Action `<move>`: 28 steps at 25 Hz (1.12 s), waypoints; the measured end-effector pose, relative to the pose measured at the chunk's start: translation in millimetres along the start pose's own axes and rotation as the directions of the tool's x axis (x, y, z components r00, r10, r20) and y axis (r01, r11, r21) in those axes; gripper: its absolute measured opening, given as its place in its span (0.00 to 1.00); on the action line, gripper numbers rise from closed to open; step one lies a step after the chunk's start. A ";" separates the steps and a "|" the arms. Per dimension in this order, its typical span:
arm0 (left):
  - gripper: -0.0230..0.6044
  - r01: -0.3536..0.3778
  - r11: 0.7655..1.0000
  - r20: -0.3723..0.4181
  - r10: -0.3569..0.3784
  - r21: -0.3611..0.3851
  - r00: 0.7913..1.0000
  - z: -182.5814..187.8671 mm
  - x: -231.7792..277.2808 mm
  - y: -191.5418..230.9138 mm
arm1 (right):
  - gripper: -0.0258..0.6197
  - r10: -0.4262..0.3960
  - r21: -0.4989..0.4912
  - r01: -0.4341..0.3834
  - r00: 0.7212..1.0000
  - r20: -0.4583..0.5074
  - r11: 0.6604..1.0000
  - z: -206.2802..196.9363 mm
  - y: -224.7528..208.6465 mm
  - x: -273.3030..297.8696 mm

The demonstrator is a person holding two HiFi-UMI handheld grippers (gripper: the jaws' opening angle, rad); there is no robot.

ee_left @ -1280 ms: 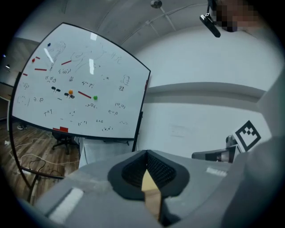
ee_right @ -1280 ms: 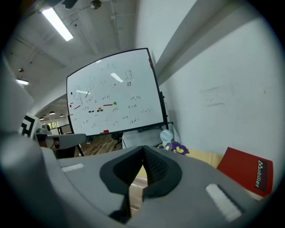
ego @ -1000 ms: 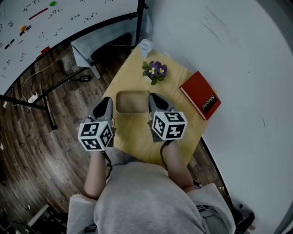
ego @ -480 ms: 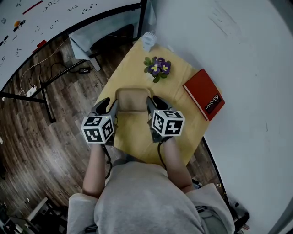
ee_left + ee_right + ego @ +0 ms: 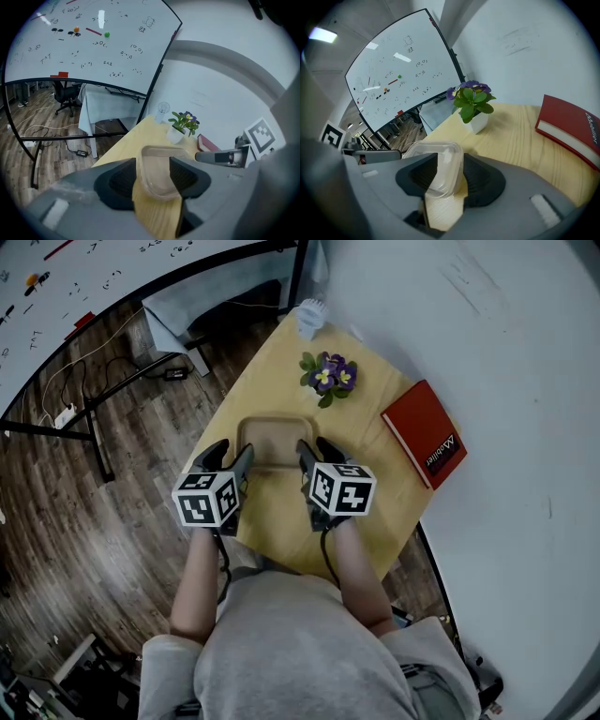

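Observation:
A shallow clear plastic container point(image 5: 272, 439) lies on the small wooden table point(image 5: 281, 521). My left gripper point(image 5: 232, 454) stands open at its left end. In the left gripper view the container point(image 5: 157, 171) sits between the spread jaws of the left gripper point(image 5: 153, 176), close to both pads. My right gripper point(image 5: 317, 448) is open at the container's right end. In the right gripper view a corner of the container point(image 5: 440, 159) fills the gap of the right gripper point(image 5: 451, 176). Whether any pad presses the plastic is unclear.
A potted plant with purple flowers point(image 5: 328, 376) stands beyond the container, and a small white fan point(image 5: 309, 315) stands at the table's far end. A red book point(image 5: 427, 432) lies at the right by the white wall. A whiteboard point(image 5: 84, 42) stands over the wooden floor point(image 5: 94, 474) to the left.
Both grippers have tipped down and moved onto the container's ends. Their jaws, nearly together before, now stand apart with the container between them.

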State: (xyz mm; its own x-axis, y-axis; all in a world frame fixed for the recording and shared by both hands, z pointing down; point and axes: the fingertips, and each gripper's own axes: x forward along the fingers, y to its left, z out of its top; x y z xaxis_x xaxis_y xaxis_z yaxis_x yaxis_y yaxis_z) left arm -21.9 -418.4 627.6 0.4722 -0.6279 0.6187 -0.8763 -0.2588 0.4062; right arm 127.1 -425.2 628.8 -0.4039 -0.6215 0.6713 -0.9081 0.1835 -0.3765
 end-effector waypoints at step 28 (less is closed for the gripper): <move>0.39 0.012 1.000 -0.021 -0.012 -0.003 1.000 -3.8 12.4 -3.0 | 0.34 -0.024 -0.030 0.023 1.000 -0.010 0.999 -6.1 7.9 11.2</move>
State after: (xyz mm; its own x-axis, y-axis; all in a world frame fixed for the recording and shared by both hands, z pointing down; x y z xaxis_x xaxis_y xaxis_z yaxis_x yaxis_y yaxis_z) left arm -13.1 -422.6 636.6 0.4848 -0.6088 0.6280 -0.8702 -0.2639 0.4160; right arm 114.7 -426.0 637.2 -0.3833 -0.6181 0.6864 -0.9202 0.1918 -0.3412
